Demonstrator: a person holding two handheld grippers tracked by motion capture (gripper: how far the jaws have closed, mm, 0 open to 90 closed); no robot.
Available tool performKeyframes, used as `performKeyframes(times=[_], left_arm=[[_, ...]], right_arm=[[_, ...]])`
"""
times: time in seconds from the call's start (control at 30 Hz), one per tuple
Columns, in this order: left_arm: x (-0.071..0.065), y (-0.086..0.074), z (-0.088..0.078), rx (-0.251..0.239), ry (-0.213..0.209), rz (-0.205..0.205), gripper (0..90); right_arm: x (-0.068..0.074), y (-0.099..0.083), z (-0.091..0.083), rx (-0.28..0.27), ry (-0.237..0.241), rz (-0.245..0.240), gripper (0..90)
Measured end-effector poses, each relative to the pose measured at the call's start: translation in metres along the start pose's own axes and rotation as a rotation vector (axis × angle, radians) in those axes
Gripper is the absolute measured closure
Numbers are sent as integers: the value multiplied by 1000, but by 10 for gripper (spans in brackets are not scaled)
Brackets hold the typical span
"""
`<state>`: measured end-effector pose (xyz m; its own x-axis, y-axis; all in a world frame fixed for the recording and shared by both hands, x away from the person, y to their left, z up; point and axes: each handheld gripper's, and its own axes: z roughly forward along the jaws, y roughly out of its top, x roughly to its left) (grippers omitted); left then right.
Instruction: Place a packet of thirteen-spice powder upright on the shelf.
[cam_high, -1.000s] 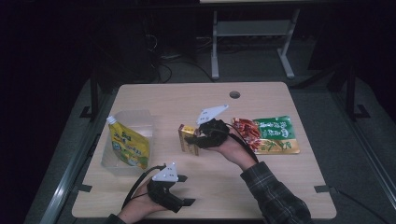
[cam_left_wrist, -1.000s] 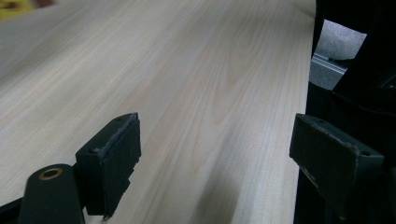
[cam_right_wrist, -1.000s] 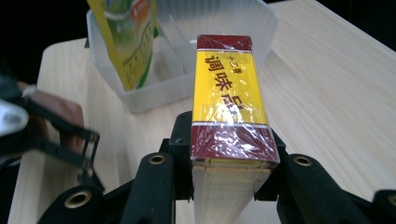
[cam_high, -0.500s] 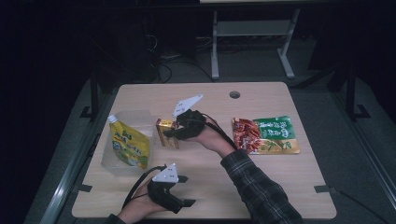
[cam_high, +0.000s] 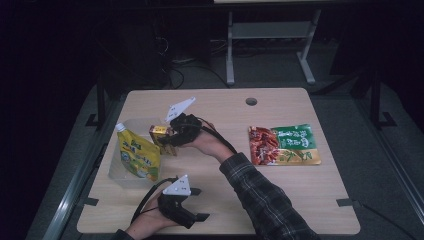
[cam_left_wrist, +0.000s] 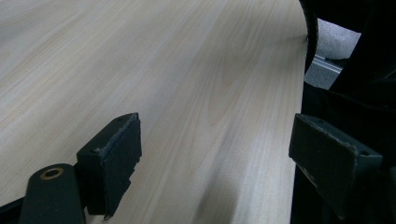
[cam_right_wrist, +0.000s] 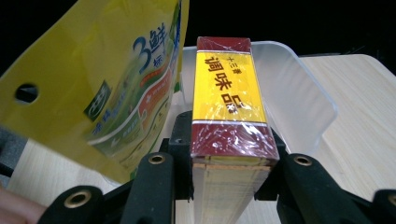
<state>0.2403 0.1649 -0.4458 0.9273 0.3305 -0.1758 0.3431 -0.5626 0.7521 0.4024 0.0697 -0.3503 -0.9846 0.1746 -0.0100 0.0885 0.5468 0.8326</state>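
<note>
A wooden table seen from above, in a dark room. The right gripper, held by a hand in a plaid sleeve, is clamped on a small rectangular box and holds it at the right edge of a clear plastic tub on the left side of the table. In the right gripper view the box sits squarely between the two black jaws, which press on its sides; it is wrapped in shiny film, with dark red ends and a yellow middle band bearing red Chinese characters that read 调味品, with a smaller line above them too fine to read. Just left of the box, leaning in the tub, stands a yellow spouted pouch printed with a large blue "3鲜" and a green-and-white logo; its white cap shows from above. On the right side of the table, well apart, lies a flat red-and-green snack packet whose writing is too small to read. The left gripper rests on the near edge of the table, its jaws wide apart with bare wood between them.
</note>
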Motion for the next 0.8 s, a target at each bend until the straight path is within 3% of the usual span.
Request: performKeyframes(times=[0.27, 0.6, 0.8], left_arm=[[0, 0, 0, -7, -3, -6, 165], [0, 1, 0, -3, -5, 17, 165], [-1, 1, 2, -6, -13, 9, 165]], right_arm=[[0, 8, 11, 22, 16, -15, 669], [-2, 17, 23, 19, 29, -21, 669], [-3, 24, 36, 14, 50, -32, 669]])
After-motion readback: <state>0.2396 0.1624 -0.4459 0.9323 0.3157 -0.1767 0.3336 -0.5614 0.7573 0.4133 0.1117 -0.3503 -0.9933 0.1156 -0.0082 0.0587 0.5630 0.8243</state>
